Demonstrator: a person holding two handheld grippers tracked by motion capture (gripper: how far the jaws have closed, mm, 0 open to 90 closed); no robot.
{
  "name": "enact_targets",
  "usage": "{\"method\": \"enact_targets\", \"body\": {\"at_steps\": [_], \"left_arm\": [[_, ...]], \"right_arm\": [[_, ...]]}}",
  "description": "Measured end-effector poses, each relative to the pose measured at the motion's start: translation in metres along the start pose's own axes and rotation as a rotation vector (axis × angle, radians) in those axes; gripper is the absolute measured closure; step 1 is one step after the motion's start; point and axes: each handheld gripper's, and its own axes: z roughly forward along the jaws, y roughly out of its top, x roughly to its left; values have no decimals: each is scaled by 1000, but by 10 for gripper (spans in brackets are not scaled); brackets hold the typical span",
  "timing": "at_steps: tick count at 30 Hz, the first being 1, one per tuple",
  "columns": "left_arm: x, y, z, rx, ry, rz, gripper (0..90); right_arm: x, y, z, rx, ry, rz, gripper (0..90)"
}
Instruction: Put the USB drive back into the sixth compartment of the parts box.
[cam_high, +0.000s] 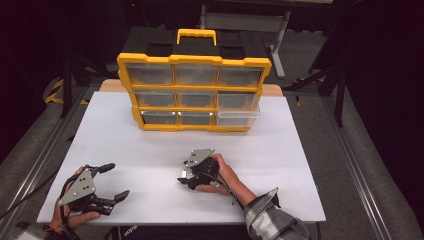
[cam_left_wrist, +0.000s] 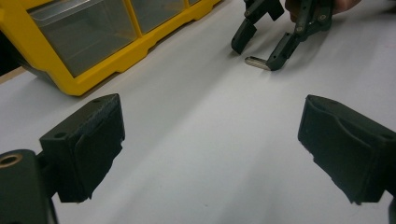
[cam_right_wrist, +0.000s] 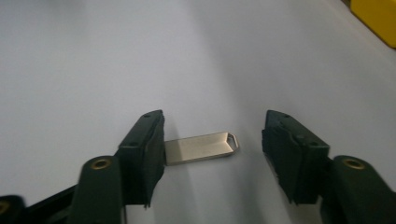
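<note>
The right gripper (cam_right_wrist: 212, 154) has its jaws half apart around a flat metal stick (cam_right_wrist: 201, 148); one jaw touches its end, so it may slide away on the tabletop (cam_right_wrist: 140, 56). The left gripper (cam_left_wrist: 210, 149) waits with jaws wide apart.

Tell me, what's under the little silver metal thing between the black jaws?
The white table lies under the small flat metal piece, which rests flat between the right gripper's jaws. One end is hidden behind a jaw pad.

A metal tag (cam_right_wrist: 201, 148) lies on the table (cam_high: 150, 145) between the right gripper (cam_high: 189, 179) jaws; a drawer organizer (cam_high: 194, 92) stands behind.
</note>
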Motion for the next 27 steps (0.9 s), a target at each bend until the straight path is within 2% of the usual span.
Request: {"method": "enact_targets", "body": {"at_steps": [3,6,15,27], "left_arm": [[0,0,0,1,-1,-2,85],[0,0,1,4,-1,-4,85],[-1,1,-1,-13,-2,1,87],[-2,1,-1,-7,2,0,87]], "right_arm": [[0,0,0,0,35,-12,512],[-1,0,0,-3,49,-6,525],[2,0,-1,-3,28,-4,539],[7,1,-5,1,15,-34,542]]}}
